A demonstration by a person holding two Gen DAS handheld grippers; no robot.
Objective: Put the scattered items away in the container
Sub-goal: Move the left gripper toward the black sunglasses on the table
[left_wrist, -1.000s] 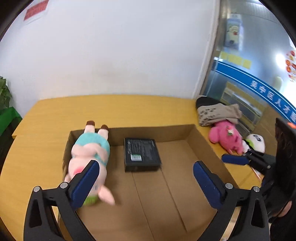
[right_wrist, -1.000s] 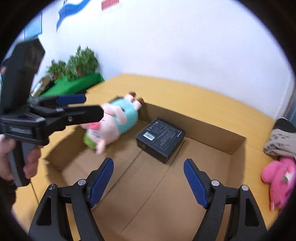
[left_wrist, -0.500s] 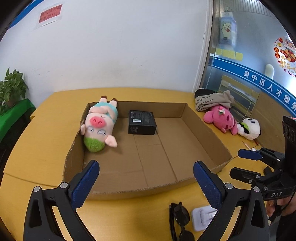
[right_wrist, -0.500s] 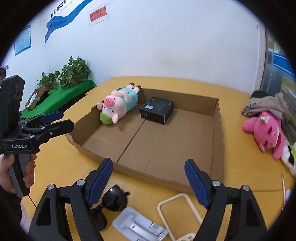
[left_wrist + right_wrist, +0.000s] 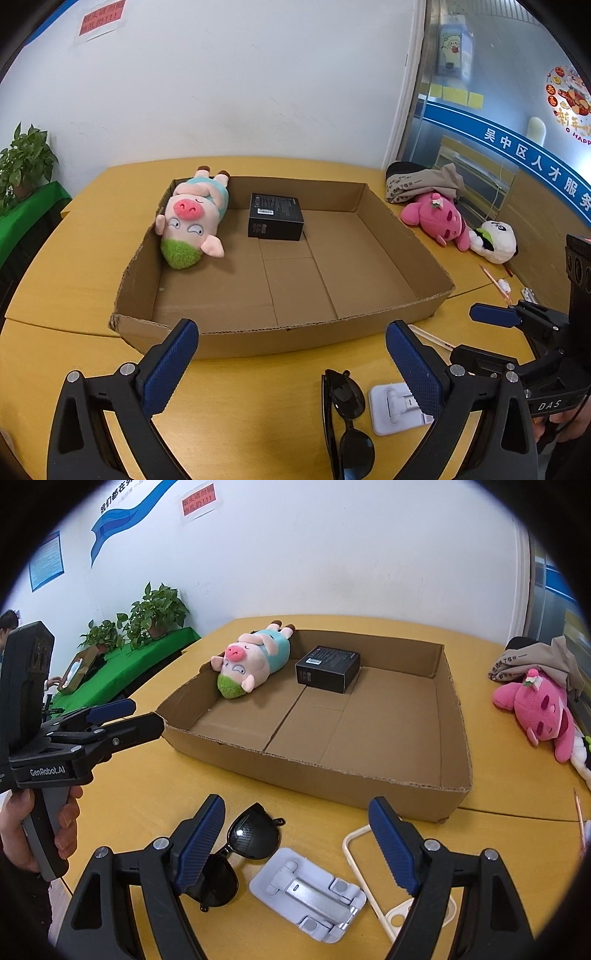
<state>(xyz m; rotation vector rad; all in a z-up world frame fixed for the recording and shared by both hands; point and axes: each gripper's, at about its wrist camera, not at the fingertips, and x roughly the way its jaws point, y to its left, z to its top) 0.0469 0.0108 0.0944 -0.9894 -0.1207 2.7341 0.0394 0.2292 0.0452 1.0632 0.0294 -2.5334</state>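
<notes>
Both grippers withdrawn; cardboard tray (image 5: 406, 236) holds two items.

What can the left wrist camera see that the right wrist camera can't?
Only the left wrist view shows the whole white panda plush beside the pink plush.

Only the right wrist view shows the cream phone case and the green-clothed table of potted plants.

Both show the cardboard box holding the pig plush and black box, plus the black sunglasses.

White wall (image 5: 229, 92), yellow table (image 5: 258, 398), plants (image 5: 155, 609)
</notes>
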